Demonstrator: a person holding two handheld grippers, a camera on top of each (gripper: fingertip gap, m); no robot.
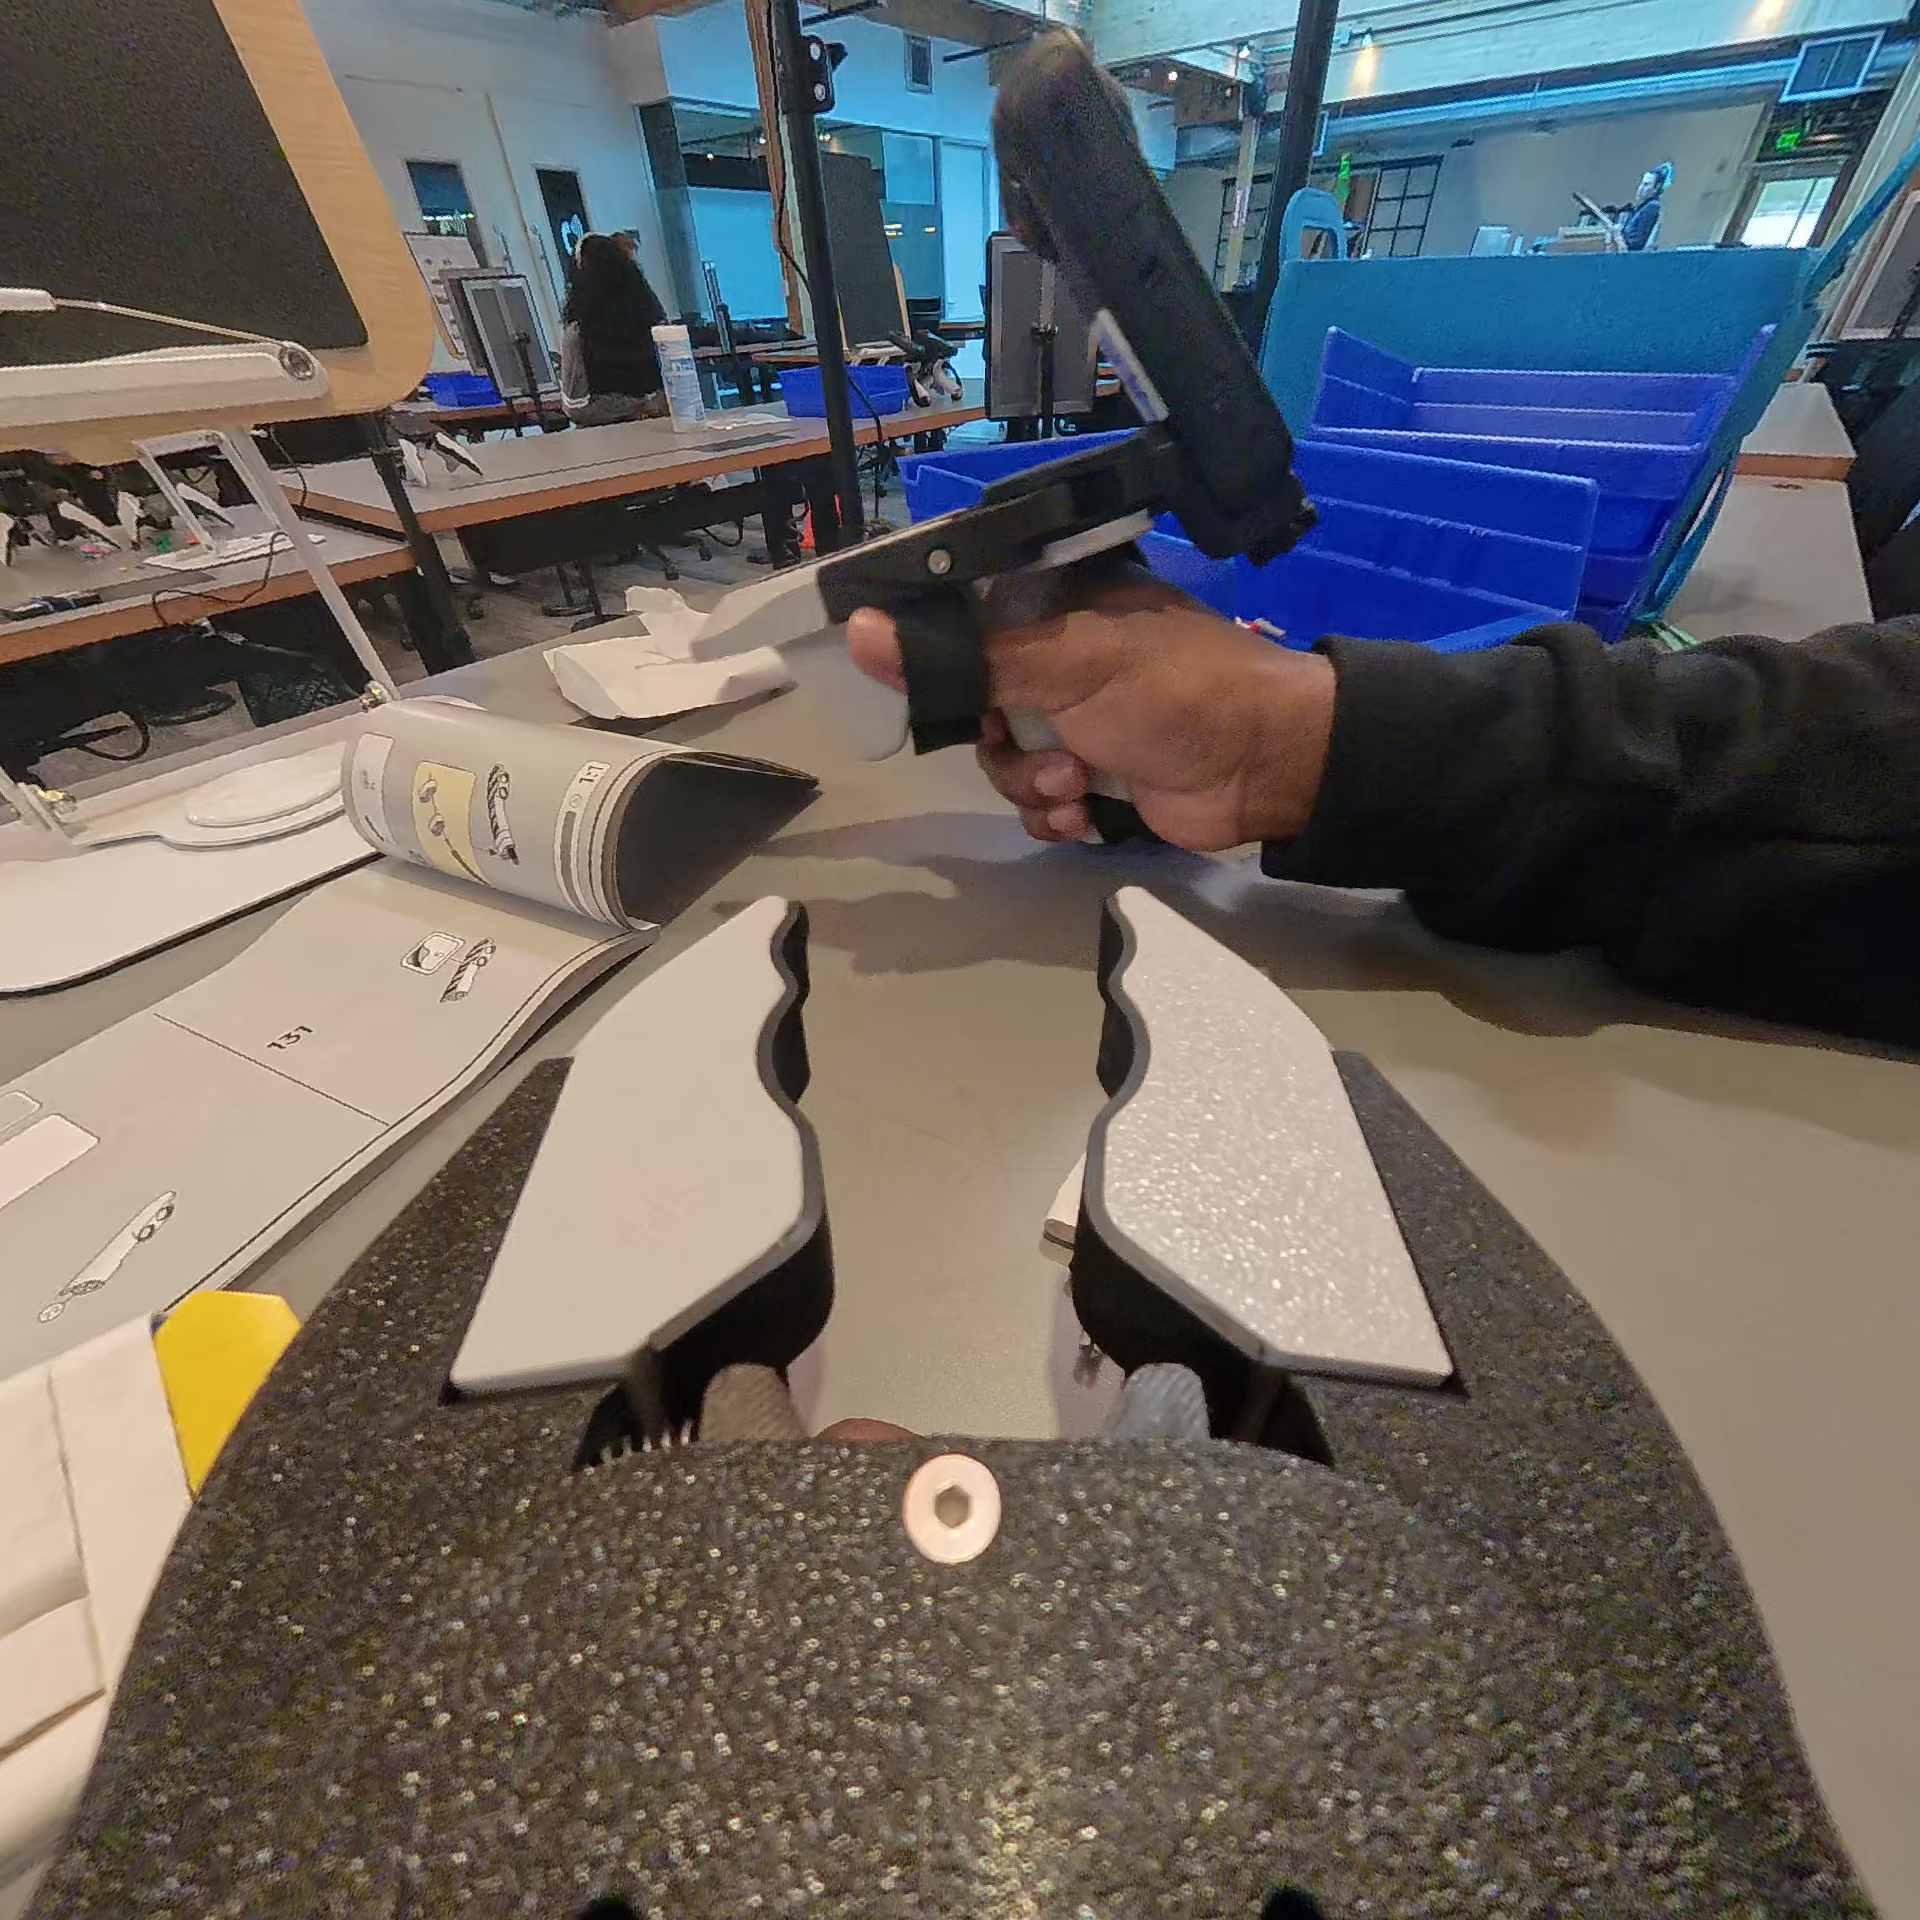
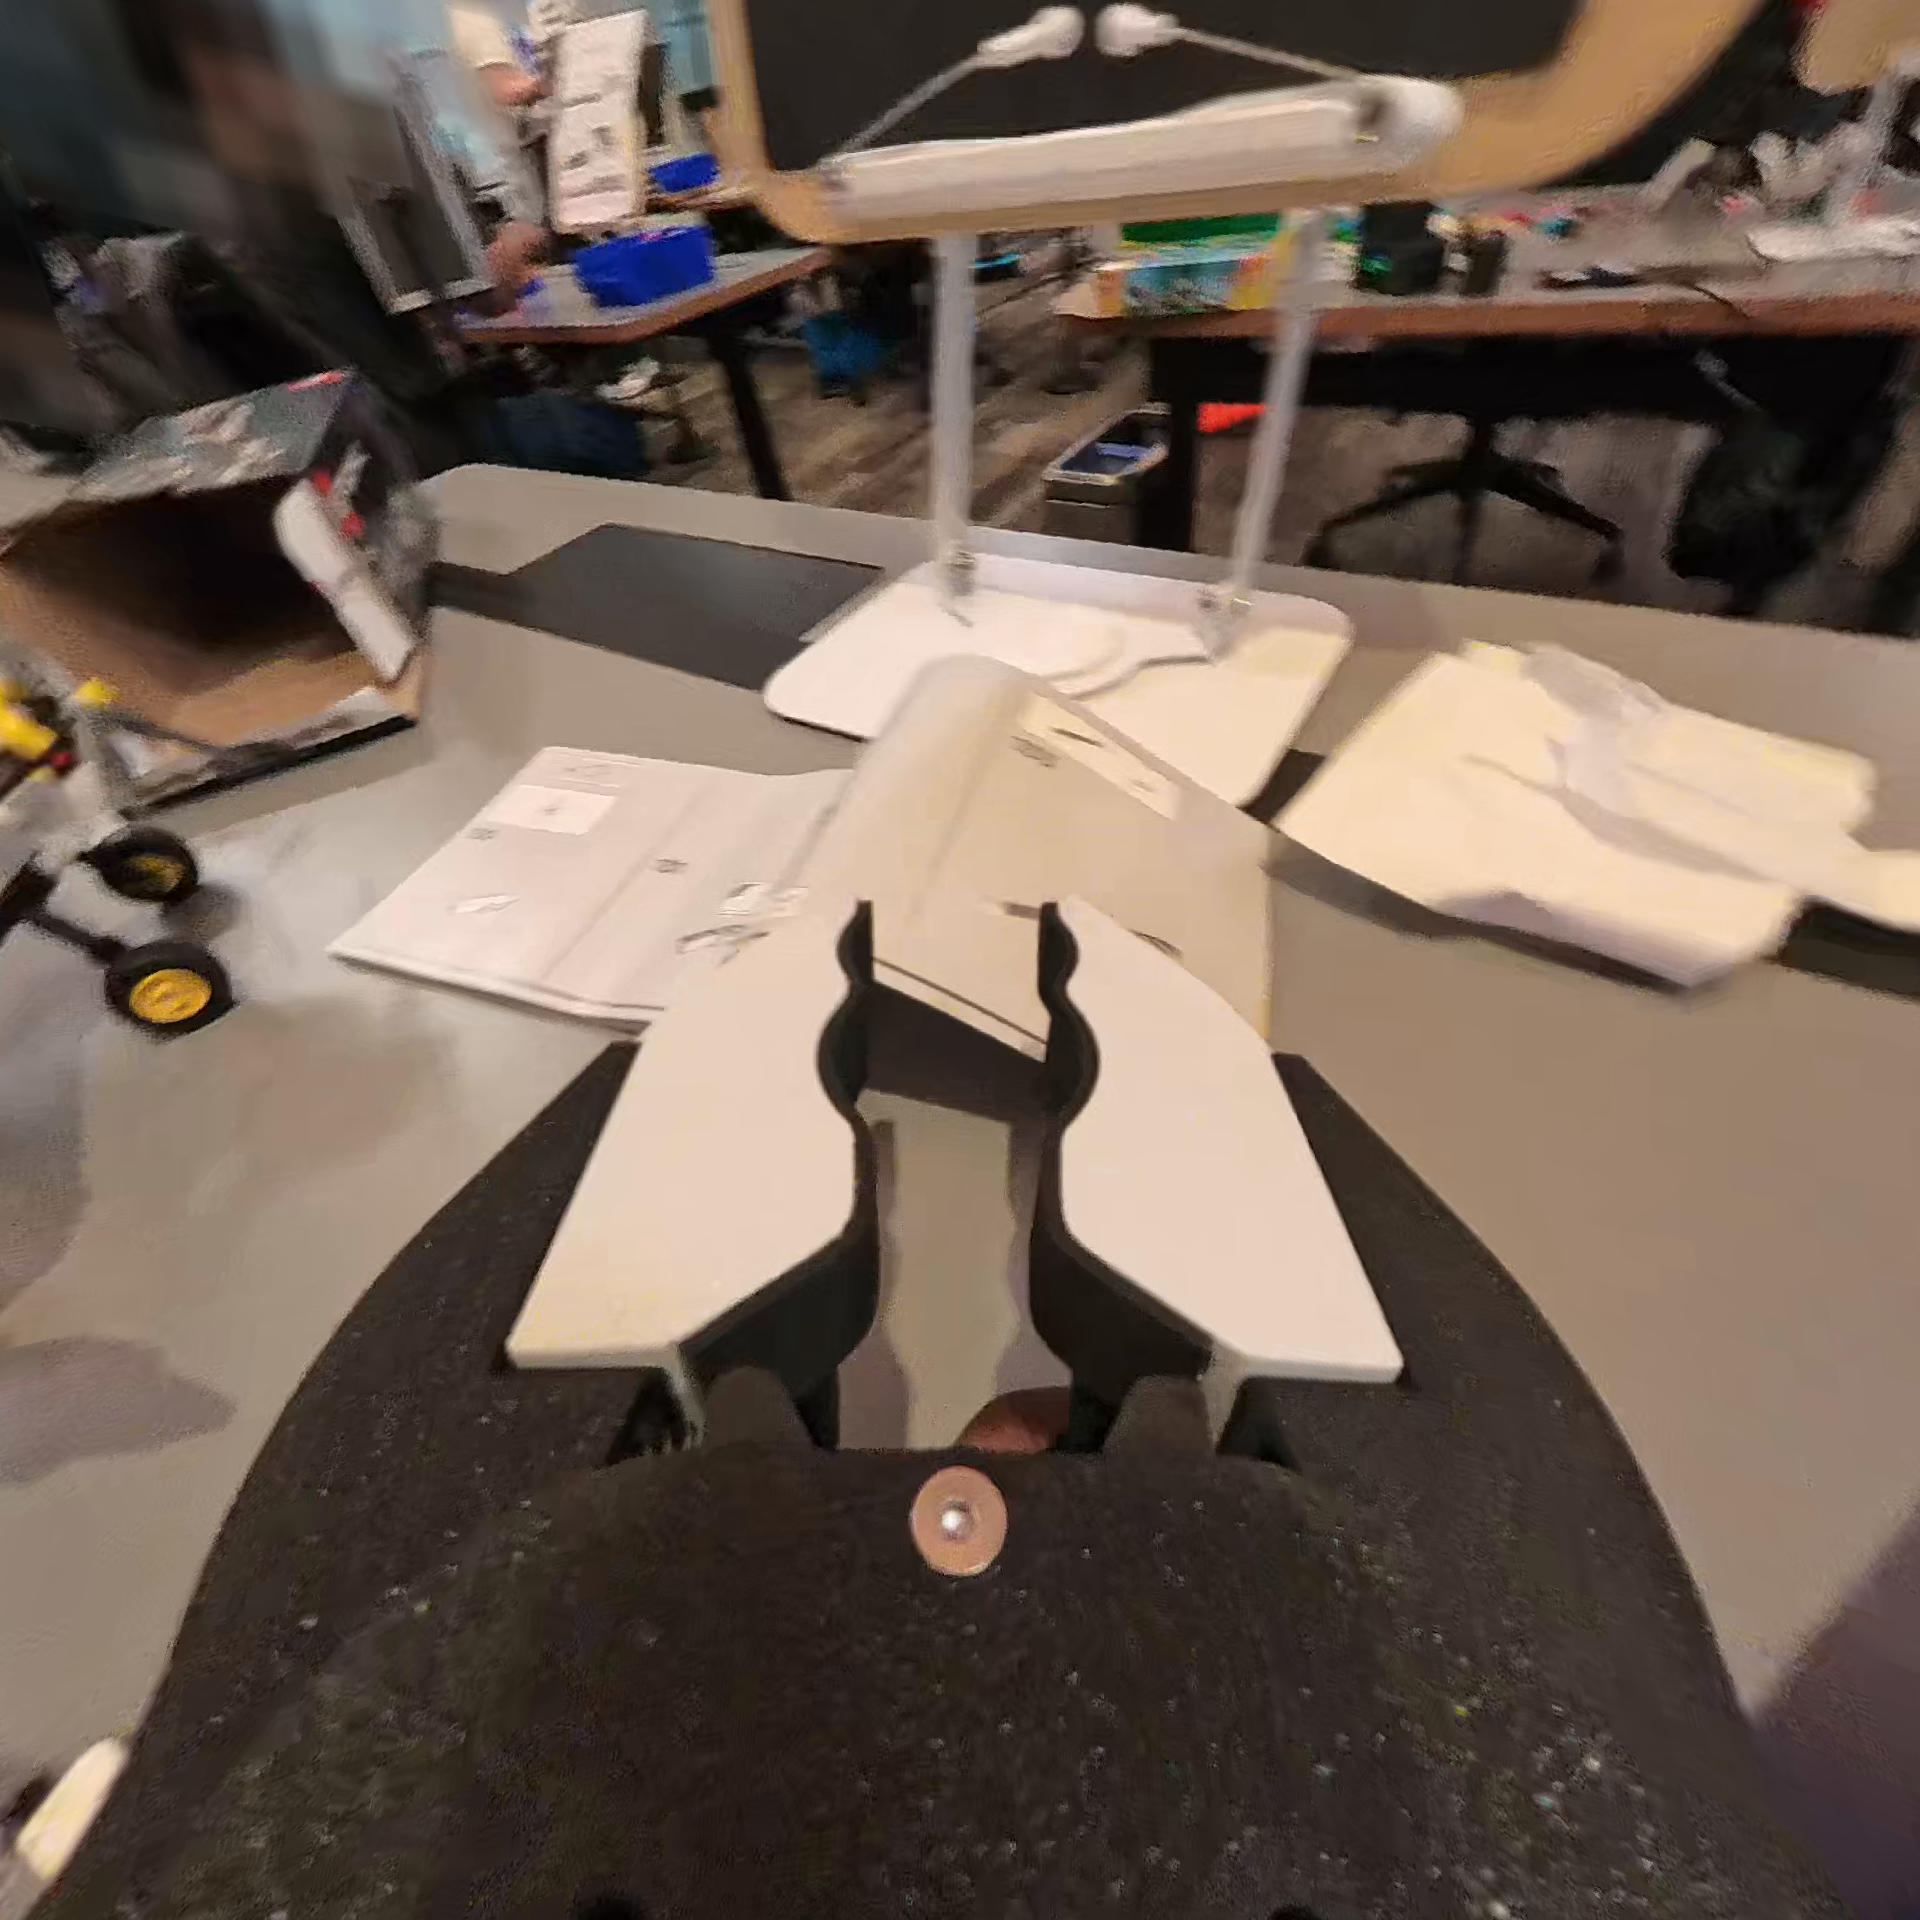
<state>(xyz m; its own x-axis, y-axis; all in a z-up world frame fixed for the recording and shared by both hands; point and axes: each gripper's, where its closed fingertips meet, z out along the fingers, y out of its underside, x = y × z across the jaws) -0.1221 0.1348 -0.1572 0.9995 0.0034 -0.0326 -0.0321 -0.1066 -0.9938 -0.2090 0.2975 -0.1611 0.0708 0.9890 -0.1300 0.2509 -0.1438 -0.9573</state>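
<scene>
Two handheld grippers over one grey tabletop [image 1: 935, 1195]. Left gripper [image 1: 951, 925]: fingers wide apart, nothing between them, bare table below. One open grey-paged instruction booklet [image 1: 312, 1039] lies just left of its fingertips, with a sheaf of pages curled upward [image 1: 540, 800]. Right gripper [image 2: 951, 920], gripped by one hand [image 1: 1132, 717]: fingers partly open, the curled pages [image 2: 997, 790] rising just beyond the tips; contact cannot be told. One crumpled white paper [image 2: 1558, 790] lies to the right, one yellow-wheeled toy vehicle [image 2: 125, 914] far left.
</scene>
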